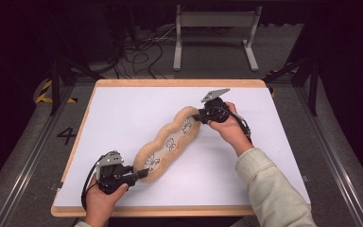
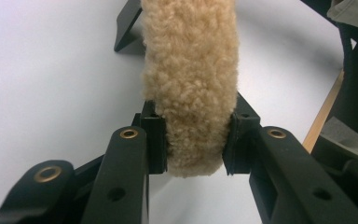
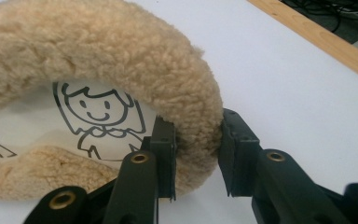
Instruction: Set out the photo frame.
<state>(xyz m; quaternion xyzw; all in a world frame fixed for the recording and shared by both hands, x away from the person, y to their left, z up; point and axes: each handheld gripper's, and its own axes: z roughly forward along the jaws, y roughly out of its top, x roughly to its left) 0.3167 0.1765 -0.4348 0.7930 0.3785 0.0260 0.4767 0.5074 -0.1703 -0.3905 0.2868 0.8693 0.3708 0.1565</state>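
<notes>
Left gripper (image 1: 139, 174), right gripper (image 1: 199, 116) clamp fleece cushion (image 1: 170, 142); cartoon prints, no legible text.

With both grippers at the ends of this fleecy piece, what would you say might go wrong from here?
1. The right gripper has only the soft fleece rim between its jaws, so that end may slip out under a pull.
2. The left gripper squeezes the other end; pulling the two apart might stretch or twist the fleecy cartoon-print piece.
3. That near end lies close to the table's wooden edge.
</notes>
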